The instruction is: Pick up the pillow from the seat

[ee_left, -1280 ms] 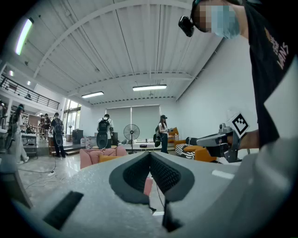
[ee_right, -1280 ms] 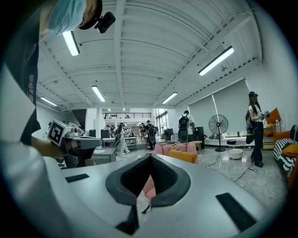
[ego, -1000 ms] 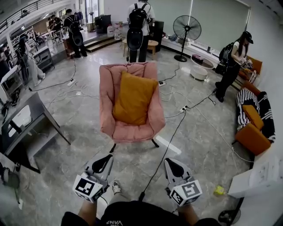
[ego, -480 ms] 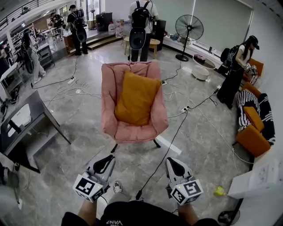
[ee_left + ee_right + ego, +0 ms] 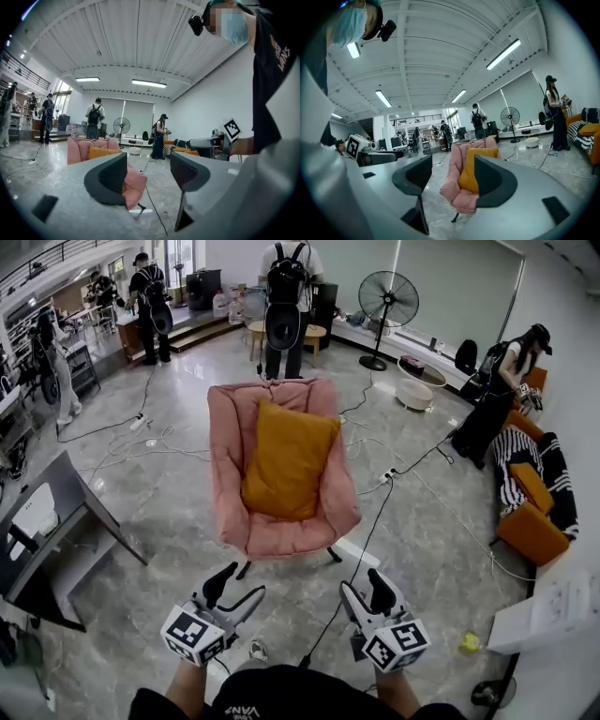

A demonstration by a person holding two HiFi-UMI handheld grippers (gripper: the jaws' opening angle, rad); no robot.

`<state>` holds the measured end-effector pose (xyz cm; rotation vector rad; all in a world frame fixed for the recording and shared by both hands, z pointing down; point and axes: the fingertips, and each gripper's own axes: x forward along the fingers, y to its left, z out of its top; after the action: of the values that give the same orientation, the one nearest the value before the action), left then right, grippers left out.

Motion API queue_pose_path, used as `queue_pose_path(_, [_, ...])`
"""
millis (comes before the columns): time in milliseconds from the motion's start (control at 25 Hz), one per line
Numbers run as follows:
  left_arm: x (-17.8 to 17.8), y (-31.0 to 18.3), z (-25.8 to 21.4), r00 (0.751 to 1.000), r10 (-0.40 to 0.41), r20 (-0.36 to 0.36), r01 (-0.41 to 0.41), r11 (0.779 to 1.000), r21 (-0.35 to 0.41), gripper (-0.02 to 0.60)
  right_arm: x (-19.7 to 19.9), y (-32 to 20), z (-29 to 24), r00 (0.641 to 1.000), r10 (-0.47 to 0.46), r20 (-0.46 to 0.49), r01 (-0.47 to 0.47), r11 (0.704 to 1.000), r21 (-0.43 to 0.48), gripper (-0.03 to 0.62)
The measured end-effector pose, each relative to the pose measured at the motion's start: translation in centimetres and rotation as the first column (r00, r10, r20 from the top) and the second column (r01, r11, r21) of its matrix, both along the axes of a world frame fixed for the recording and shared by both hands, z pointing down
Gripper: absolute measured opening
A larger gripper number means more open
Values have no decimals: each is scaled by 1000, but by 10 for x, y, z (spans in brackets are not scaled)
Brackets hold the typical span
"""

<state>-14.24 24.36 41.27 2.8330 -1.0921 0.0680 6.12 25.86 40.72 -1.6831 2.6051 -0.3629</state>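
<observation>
A mustard-yellow pillow (image 5: 287,460) leans upright against the back of a pink padded chair (image 5: 234,512) in the middle of the floor. The same pillow (image 5: 471,171) shows between the right gripper's jaws, far off, and as a yellow strip (image 5: 101,152) on the chair in the left gripper view. My left gripper (image 5: 236,586) and right gripper (image 5: 365,592) hover low in front of the chair, well short of it. Both sets of jaws are opening, with nothing between them.
Black cables (image 5: 361,549) run across the grey floor to the chair's right. A dark table (image 5: 52,521) stands at left, an orange and striped sofa (image 5: 530,502) at right. A standing fan (image 5: 387,301) and several people stand at the back.
Both grippers have gone from shut to open. The view has moved slightly closer to the chair.
</observation>
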Motion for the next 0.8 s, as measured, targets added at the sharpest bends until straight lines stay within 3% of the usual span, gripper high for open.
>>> queue_pose_path(520, [-76, -68, 8, 998, 56, -6, -57, 998, -36, 288, -59, -49, 9, 993, 112, 39, -111, 993, -29, 261])
queue_pose_path(680, [-72, -82, 14, 996, 79, -44, -82, 995, -61, 288, -61, -55, 15, 991, 127, 30, -126, 991, -49, 261])
queue_pose_path(800, [-60, -90, 20, 994, 109, -29, -110, 993, -52, 288, -52, -67, 17, 990, 139, 36, -137, 989, -58, 261])
